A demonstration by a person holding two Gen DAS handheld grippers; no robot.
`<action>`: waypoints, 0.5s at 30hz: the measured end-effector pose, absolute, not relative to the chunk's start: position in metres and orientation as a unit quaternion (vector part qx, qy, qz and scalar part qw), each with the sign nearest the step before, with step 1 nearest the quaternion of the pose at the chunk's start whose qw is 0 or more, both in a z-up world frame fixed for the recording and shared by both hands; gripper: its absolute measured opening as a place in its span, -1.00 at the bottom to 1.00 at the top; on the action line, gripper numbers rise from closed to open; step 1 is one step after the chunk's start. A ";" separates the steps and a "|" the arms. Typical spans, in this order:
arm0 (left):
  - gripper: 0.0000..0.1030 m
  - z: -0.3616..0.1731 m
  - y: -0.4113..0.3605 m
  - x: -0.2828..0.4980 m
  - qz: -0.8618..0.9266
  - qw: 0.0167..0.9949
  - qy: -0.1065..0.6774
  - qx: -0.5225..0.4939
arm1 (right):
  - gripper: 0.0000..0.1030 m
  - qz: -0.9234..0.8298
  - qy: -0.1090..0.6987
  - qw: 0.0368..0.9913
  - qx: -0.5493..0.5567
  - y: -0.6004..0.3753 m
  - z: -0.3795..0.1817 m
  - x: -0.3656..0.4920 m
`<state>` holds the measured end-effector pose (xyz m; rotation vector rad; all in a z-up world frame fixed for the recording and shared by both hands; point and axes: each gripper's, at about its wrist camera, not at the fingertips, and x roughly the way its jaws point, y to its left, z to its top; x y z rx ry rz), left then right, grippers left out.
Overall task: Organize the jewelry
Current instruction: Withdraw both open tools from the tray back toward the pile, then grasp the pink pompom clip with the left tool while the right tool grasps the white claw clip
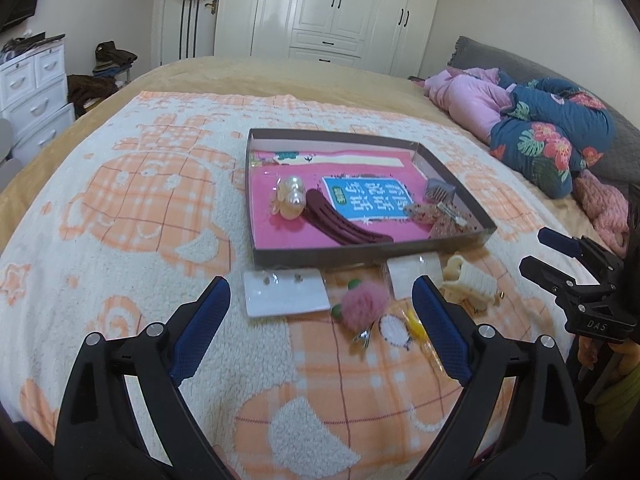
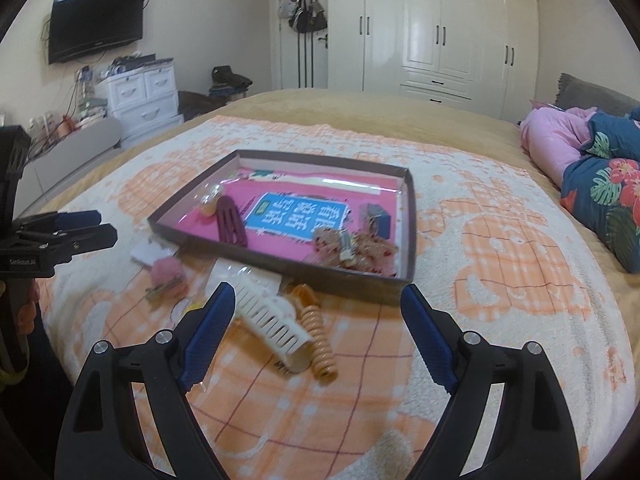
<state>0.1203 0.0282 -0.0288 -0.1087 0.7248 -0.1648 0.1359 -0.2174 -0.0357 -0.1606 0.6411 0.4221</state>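
A shallow brown box [image 1: 456, 172] with a pink floor lies on the blanket; it also shows in the right wrist view [image 2: 412, 216]. It holds a pearl clip [image 1: 290, 196], a maroon hair clip [image 1: 340, 226] and glittery clips [image 1: 440, 218]. In front of it lie a white earring card [image 1: 284, 294], a pink pom-pom clip [image 1: 362, 308] and a cream claw clip [image 1: 470, 284], seen also in the right wrist view [image 2: 272, 320] beside a tan spiral clip [image 2: 320, 344]. My left gripper [image 1: 322, 300] is open above the pom-pom. My right gripper [image 2: 318, 306] is open over the cream claw clip.
An orange and white blanket [image 1: 120, 220] covers the bed. Bundled quilts [image 1: 552, 132] lie at the right. A white drawer unit [image 2: 140, 96] and wardrobes [image 2: 440, 28] stand beyond the bed.
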 end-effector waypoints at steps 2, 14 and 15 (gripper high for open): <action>0.62 -0.031 0.026 0.118 -0.082 0.930 0.356 -0.046 | 0.60 0.208 0.314 0.922 -0.088 -0.213 -0.038 0.133; 0.62 -0.053 0.013 0.116 -0.097 0.920 0.378 -0.016 | 0.60 0.223 0.326 0.910 -0.127 -0.194 -0.057 0.132; 0.62 -0.055 0.012 0.117 -0.098 0.919 0.381 -0.015 | 0.60 0.223 0.325 0.909 -0.132 -0.194 -0.059 0.132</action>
